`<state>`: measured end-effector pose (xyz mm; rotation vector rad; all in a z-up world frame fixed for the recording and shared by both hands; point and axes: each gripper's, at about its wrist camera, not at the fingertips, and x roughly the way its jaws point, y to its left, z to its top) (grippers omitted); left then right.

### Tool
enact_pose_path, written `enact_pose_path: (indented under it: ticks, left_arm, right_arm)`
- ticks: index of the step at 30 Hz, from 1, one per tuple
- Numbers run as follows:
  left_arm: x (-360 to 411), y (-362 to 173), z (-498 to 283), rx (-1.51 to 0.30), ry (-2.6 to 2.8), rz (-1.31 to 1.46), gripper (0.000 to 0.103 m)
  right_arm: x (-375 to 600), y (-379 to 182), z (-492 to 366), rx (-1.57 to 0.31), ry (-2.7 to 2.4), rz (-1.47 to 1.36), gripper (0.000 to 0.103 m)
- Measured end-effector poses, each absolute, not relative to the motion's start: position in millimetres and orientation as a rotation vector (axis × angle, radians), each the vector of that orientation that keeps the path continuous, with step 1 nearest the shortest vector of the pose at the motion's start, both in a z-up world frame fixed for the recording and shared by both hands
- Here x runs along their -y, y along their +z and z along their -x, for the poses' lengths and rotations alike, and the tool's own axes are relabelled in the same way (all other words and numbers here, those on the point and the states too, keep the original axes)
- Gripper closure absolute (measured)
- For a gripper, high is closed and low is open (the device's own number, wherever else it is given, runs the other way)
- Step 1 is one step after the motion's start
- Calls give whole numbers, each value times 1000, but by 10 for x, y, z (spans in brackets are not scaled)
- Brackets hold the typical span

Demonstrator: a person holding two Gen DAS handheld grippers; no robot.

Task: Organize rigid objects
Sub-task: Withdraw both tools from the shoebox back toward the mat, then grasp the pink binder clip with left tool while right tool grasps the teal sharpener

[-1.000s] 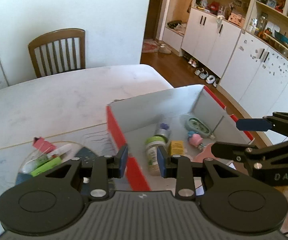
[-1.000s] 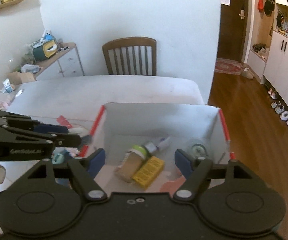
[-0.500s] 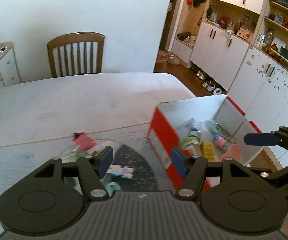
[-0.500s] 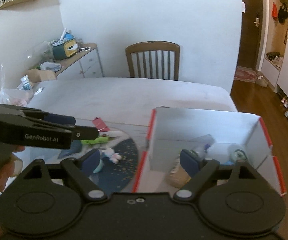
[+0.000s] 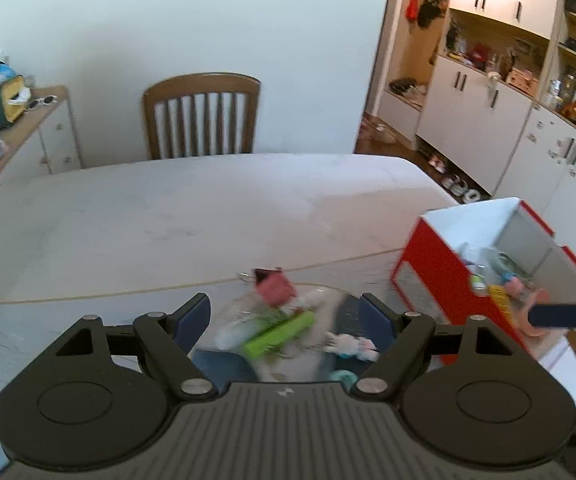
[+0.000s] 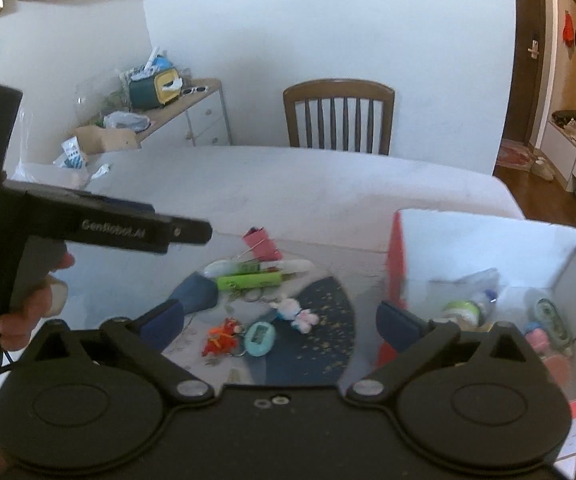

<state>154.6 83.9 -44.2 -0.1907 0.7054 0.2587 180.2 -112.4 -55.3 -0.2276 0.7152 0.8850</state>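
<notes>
1. Left hand-held gripper (image 5: 286, 316) hangs over the round plate (image 6: 339, 304) of small things, its jaws opening and nothing between the pads – the green bar (image 5: 280, 332) and the pink piece (image 5: 275, 288) lie beyond them on the plate.
2. Right hand-held gripper (image 6: 280, 320) is spread about as wide as it goes and still opening, empty too – it looks down at the gap between the plate and the red and white box (image 6: 487, 248).
3. On the plate in the right view: the green bar (image 6: 250, 281), a white tube (image 6: 288, 267) just behind it, a small white and pink bunny (image 6: 293, 312), an orange toy (image 6: 222, 340) and a teal oval keychain (image 6: 260, 338) close together near the front.
4. A person's hand (image 6: 28, 312) grips the handle of the left tool at the left edge.
5. Inside the box sit a green-capped bottle (image 6: 461, 312), a round greenish item (image 6: 549, 316) and a pink toy (image 6: 537, 338), blurred.
6. Plate and box stand side by side on the pale worktop (image 5: 208, 216); a wooden chair (image 5: 202, 116) waits at the far edge.
</notes>
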Motion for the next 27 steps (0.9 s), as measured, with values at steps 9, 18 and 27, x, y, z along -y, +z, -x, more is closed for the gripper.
enact_pose_path:
  ticks: [9, 18, 27]
  left_arm:
    - [-1094, -783, -1655, -749, 246, 167, 22]
    - [-1211, -976, -1953, -759, 214, 215, 22]
    - [-1206, -1202, -2245, -784, 222, 226, 22]
  right_arm:
    - [812, -897, -1777, -765, 858, 247, 0]
    - [653, -1208, -1845, -816, 839, 265, 1]
    - [445, -1480, -1961, -860, 780, 275, 7]
